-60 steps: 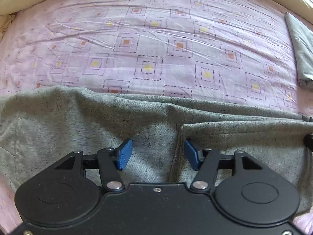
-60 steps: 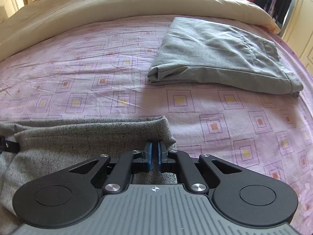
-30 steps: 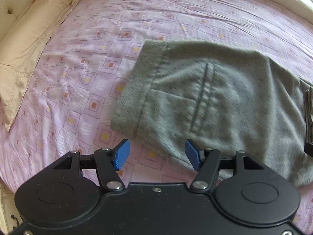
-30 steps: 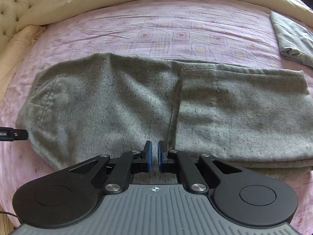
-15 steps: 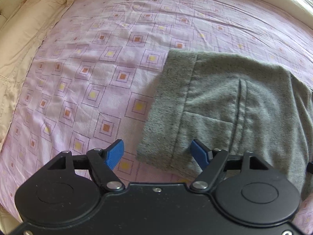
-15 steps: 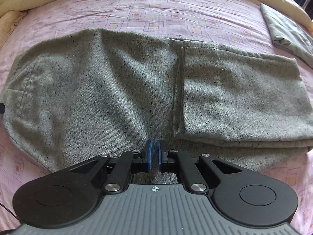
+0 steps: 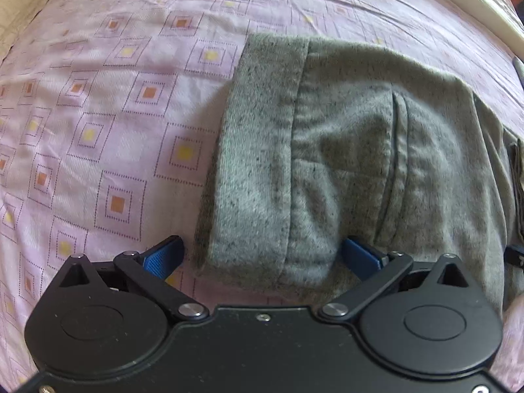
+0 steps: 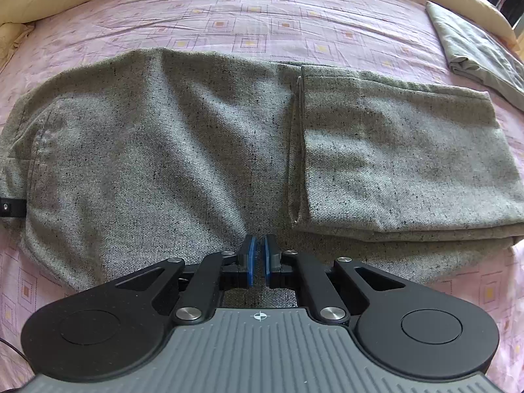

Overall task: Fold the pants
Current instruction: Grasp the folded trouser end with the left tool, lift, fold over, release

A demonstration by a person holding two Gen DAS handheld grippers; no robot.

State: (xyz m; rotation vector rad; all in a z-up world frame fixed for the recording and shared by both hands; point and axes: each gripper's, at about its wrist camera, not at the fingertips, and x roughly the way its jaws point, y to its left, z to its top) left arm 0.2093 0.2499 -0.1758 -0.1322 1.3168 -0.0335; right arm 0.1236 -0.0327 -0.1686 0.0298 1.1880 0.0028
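Change: my left hand-held gripper (image 7: 262, 255) dropped from mid-pants to the waistband (image 7: 255, 150) corner, jaws opening around it.
Right hand-held gripper (image 8: 258, 258): clenched, empty.
Grey pants (image 8: 229, 150): half-folded on the bed (image 8: 262, 9); next fold pending.

Bare sheet (image 7: 98, 104) left of pants (image 7: 344, 163)

Both wrist views look steeply down, close over the fingers, at the bed (image 7: 98, 114). Left sees the grey pants' (image 7: 344, 163) waistband end; right sees their whole folded length (image 8: 196, 147).
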